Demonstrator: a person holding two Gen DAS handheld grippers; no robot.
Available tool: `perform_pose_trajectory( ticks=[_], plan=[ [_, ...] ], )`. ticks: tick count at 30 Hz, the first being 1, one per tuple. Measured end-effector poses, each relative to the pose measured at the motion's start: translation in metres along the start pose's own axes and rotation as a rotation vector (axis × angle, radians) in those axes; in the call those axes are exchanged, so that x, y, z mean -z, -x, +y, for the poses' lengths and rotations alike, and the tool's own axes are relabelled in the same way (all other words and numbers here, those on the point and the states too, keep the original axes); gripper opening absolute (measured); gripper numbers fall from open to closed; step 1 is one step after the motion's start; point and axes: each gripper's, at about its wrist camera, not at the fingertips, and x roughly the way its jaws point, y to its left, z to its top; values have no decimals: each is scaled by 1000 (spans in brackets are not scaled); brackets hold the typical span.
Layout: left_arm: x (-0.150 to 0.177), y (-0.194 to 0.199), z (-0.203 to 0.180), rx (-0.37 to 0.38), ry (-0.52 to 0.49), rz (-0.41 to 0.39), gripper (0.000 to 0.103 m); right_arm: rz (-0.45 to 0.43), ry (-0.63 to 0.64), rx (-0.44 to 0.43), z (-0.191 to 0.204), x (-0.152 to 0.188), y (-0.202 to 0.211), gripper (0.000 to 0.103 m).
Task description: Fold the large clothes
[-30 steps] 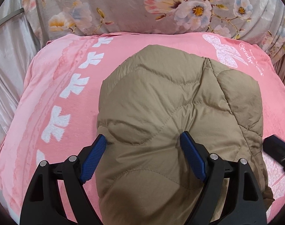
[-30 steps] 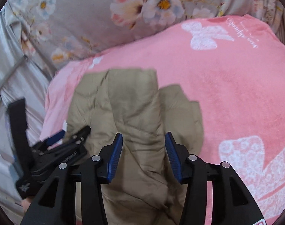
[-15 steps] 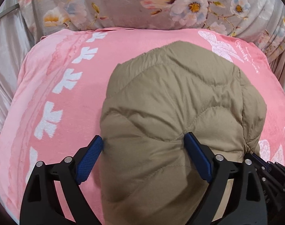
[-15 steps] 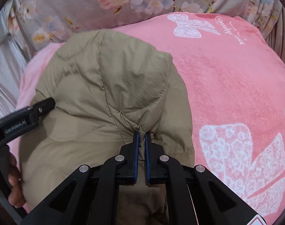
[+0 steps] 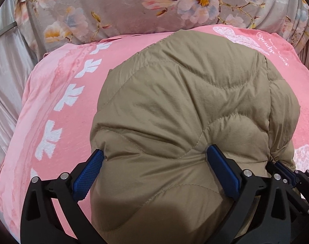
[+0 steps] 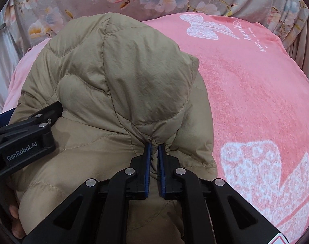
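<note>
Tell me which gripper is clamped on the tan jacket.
The right gripper: its blue pads pinch a fold of the tan jacket. The left gripper is opening wide around the bundle.

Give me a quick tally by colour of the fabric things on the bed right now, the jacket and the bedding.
Tan: 1, quilted jacket
Pink: 1, blanket
Grey floral: 1, bedding behind
Total: 3

Blanket (image 6: 256, 93) clear rt of jacket (image 6: 118, 77)
</note>
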Motion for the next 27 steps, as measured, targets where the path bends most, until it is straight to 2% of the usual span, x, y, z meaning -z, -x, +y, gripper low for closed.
perform_pose_trajectory(
  ticks=[11,16,18,20,21,22,24,26,27],
  plan=[
    [3,-11,-7,-32,-4,-35,98,-29,-2,13,2,3,-6,8],
    [3,-12,-8,-32,-2,-36,98,-26,-8,-15,-2,2,-7,8],
    [4,-9,-5,-5,10,-37,98,-12,-12,-56,-7,2,-4,9],
    [4,-3,7,58,15,-16,98,37,-69,-108,-21,-2,5,12],
    [2,3,17,87,17,8,98,58,-111,-124,-29,-4,13,20],
    [0,8,28,109,35,24,98,57,-155,-134,-39,-7,27,22],
    [-10,19,55,130,95,26,98,-9,-171,-119,-47,-20,54,23],
    [-28,26,77,116,147,7,98,-80,-165,-122,-45,-42,74,27],
    [-36,27,85,112,164,-6,98,-111,-162,-152,-40,-56,79,39]
  ],
)
